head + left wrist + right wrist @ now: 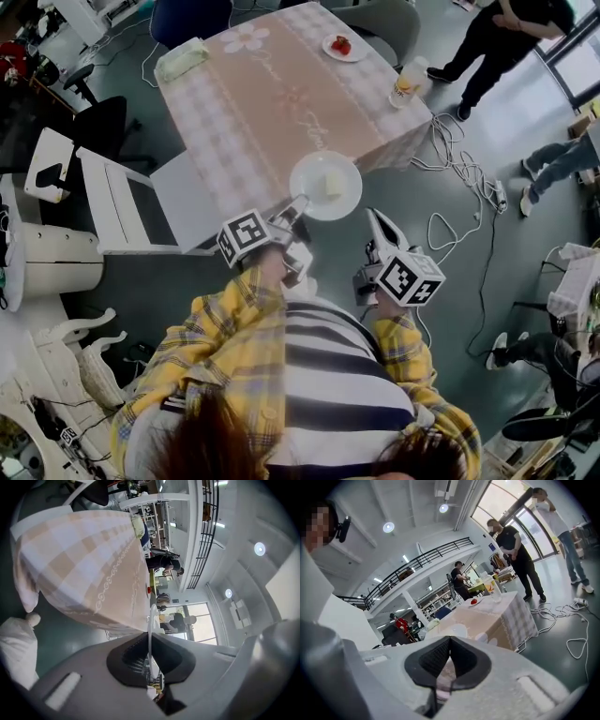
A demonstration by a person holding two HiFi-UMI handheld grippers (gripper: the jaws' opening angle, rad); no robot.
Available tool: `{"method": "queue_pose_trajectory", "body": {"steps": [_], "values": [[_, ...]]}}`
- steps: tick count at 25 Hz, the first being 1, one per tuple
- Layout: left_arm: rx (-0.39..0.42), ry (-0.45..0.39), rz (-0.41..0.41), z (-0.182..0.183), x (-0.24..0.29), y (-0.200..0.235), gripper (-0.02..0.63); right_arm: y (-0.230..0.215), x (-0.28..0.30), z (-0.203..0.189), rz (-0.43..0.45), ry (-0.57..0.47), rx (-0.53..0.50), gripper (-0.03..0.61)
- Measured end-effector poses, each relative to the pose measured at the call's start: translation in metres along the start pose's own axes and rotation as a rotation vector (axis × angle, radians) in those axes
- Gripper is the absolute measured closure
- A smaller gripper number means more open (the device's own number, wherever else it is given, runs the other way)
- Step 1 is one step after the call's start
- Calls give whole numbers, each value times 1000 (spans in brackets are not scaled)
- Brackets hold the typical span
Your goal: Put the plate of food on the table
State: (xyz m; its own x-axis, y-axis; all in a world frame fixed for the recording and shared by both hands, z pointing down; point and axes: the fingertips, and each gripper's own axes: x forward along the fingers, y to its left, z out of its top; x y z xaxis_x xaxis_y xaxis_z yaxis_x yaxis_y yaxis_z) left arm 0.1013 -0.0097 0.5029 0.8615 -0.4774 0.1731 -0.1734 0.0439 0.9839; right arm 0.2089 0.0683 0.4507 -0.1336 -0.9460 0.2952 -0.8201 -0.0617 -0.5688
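Observation:
A white plate (314, 176) carrying a pale yellow piece of food (334, 185) is at the near edge of the table (272, 84), which has a pink checked cloth. My left gripper (298, 208) is shut on the plate's near rim. In the left gripper view the plate (151, 620) shows edge-on, running straight between the closed jaws of the left gripper (149, 641). My right gripper (375, 217) hangs just right of the plate, short of the table, shut with nothing in it. The right gripper view shows the right gripper (449, 644) with its pads together, facing the table (487, 616).
On the far side of the table stand a small plate with red food (343, 45), a glass of drink (410, 80) at the right corner and a pale box (181, 58) at the left corner. Cables (459, 169) lie on the floor to the right. A white chair (103, 197) is left; a person (497, 37) stands beyond.

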Motion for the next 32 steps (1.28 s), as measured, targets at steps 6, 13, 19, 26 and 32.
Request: {"method": "queue_pose_trajectory", "body": {"steps": [6, 13, 19, 26, 32], "values": [[-3, -30, 0, 10, 28, -4, 604, -11, 21, 18, 28, 18, -10, 578], [-16, -55, 7, 37, 77, -7, 604, -34, 61, 56, 39, 37, -30, 578], [-41, -64, 22, 64, 116, -4, 604, -52, 106, 78, 28, 66, -42, 578], [-54, -62, 36, 104, 167, -3, 603, -73, 165, 103, 20, 108, -49, 578], [-55, -59, 48, 125, 191, -4, 603, -77, 196, 120, 32, 115, -54, 578]]}}
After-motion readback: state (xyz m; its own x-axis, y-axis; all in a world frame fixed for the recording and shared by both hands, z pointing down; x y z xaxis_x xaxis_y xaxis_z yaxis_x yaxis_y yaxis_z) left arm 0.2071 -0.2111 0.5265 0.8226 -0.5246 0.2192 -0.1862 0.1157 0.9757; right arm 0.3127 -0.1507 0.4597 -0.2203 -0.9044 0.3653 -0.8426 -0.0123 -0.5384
